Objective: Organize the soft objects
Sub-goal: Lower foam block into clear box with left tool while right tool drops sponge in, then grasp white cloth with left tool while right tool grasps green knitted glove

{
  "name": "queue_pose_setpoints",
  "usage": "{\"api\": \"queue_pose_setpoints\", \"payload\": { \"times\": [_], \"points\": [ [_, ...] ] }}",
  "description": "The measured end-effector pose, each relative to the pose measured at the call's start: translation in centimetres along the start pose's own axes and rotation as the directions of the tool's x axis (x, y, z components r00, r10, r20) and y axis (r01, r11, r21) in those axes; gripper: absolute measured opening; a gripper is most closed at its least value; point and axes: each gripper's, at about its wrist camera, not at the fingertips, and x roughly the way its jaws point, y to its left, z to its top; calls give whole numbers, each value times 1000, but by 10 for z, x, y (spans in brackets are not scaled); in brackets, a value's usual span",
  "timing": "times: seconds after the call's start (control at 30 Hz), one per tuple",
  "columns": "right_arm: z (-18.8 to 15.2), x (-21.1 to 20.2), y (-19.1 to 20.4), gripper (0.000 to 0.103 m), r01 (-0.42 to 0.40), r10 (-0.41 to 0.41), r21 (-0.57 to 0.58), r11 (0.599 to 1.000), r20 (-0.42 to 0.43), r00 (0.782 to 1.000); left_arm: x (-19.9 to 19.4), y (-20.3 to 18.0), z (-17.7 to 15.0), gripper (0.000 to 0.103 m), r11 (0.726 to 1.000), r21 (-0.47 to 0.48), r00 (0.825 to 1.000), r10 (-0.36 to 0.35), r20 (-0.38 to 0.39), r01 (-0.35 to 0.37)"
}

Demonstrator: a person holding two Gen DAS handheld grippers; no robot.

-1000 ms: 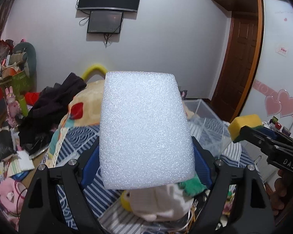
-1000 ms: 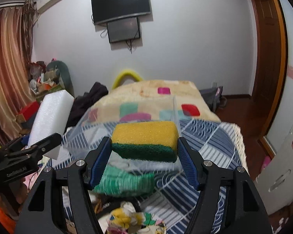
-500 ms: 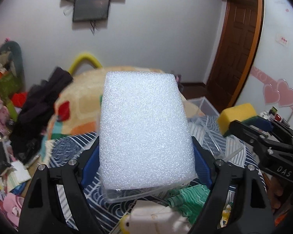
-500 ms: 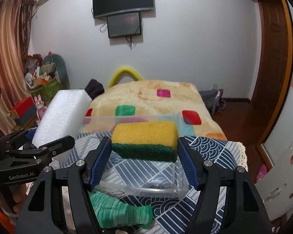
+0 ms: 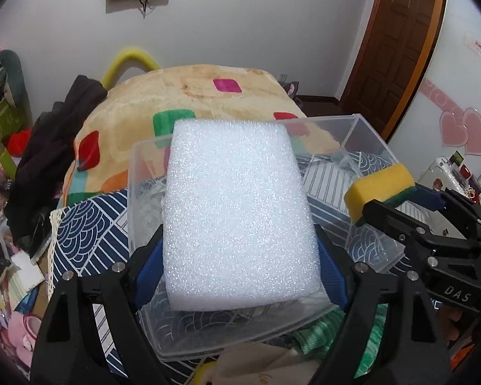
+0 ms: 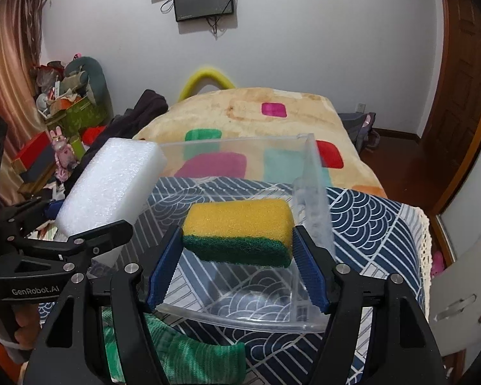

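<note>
My left gripper [image 5: 240, 276] is shut on a big white foam block [image 5: 237, 211] and holds it over the clear plastic bin [image 5: 365, 128]. The block also shows at the left of the right wrist view [image 6: 112, 186]. My right gripper [image 6: 237, 266] is shut on a yellow and green sponge [image 6: 237, 231] and holds it above the bin [image 6: 314, 179], near its right wall. The sponge shows at the right of the left wrist view [image 5: 378, 186]. The bin looks empty inside.
The bin stands on a blue and white patterned cloth [image 6: 375, 224]. A green knitted item [image 6: 195, 359] lies in front of the bin. Behind is a bed with a beige blanket [image 6: 272, 118] and dark clothes [image 5: 48, 141]. Clutter fills the left side [image 6: 67, 96].
Both grippers have moved forward and tilted down, so the foam block and the sponge now hang over the open bin. Both keep their hold.
</note>
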Motion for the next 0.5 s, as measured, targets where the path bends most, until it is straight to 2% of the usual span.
{"api": "queue_pose_setpoints", "payload": {
  "times": [0.17,0.23,0.33,0.5],
  "points": [
    [0,-2,4,70,7,-7,-21,1000,-7,1000,-1,2,-1,91,1000,-13,1000,-9,-8,9],
    [-1,-6,5,75,17,-17,-28,999,3,1000,-4,1,-2,91,1000,-12,1000,0,-1,0],
    [2,-15,6,80,17,-17,-27,999,30,999,-14,-1,0,91,1000,1,1000,10,22,-10],
    [4,-39,9,82,18,-14,-40,999,92,996,-44,-5,1,95,999,17,994,35,101,-37]
  ]
}}
